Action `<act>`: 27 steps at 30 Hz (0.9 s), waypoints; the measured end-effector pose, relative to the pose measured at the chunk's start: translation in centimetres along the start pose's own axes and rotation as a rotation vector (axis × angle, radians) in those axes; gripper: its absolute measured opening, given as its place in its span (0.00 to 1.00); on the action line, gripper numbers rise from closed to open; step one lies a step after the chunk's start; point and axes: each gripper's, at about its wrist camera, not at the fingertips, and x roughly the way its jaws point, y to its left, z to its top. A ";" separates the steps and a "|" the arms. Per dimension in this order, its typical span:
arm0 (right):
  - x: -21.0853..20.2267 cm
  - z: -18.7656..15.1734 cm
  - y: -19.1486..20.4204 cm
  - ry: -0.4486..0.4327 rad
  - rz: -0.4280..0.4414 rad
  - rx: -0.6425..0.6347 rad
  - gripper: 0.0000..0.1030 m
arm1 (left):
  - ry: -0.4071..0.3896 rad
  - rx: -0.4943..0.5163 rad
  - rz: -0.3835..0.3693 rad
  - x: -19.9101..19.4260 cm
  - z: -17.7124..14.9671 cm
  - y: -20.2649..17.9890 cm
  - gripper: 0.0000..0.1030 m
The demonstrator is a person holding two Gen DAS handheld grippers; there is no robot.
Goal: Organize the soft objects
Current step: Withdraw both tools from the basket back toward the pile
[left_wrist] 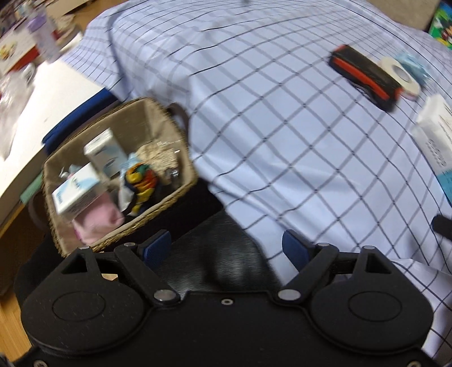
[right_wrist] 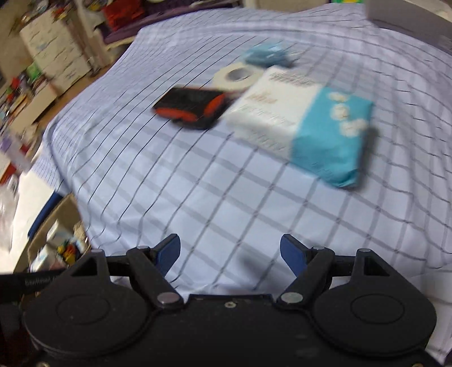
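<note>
A woven basket (left_wrist: 180,158) stands beside the bed, holding two white-and-blue tissue packs (left_wrist: 76,192), a pink cloth (left_wrist: 99,220) and a multicoloured soft item (left_wrist: 141,177). My left gripper (left_wrist: 227,248) is open and empty, near the basket's right side over a black chair. On the checked bed sheet (right_wrist: 197,183) lie a white-and-blue tissue pack (right_wrist: 305,124), a black-and-orange pouch (right_wrist: 192,107), a white tape roll (right_wrist: 237,76) and a light blue soft item (right_wrist: 268,55). My right gripper (right_wrist: 230,251) is open and empty above the sheet, short of the tissue pack.
A white table (left_wrist: 42,113) with clutter stands left of the basket. White drawers (right_wrist: 53,53) and shelves of coloured items stand beyond the bed's far left. A grey box (right_wrist: 409,19) sits at the bed's far right. The basket also shows in the right wrist view (right_wrist: 56,240).
</note>
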 end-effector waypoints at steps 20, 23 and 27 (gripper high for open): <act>-2.4 7.1 -8.8 -0.169 -0.085 0.236 0.79 | -0.002 0.192 -0.045 1.6 2.9 -8.7 0.80; -2.0 9.0 -9.6 -0.192 -0.098 0.278 0.79 | -0.003 0.213 -0.051 2.1 3.8 -9.8 0.80; -0.6 11.8 -9.8 -0.196 -0.105 0.294 0.80 | -0.004 0.226 -0.068 2.7 4.8 -11.0 0.80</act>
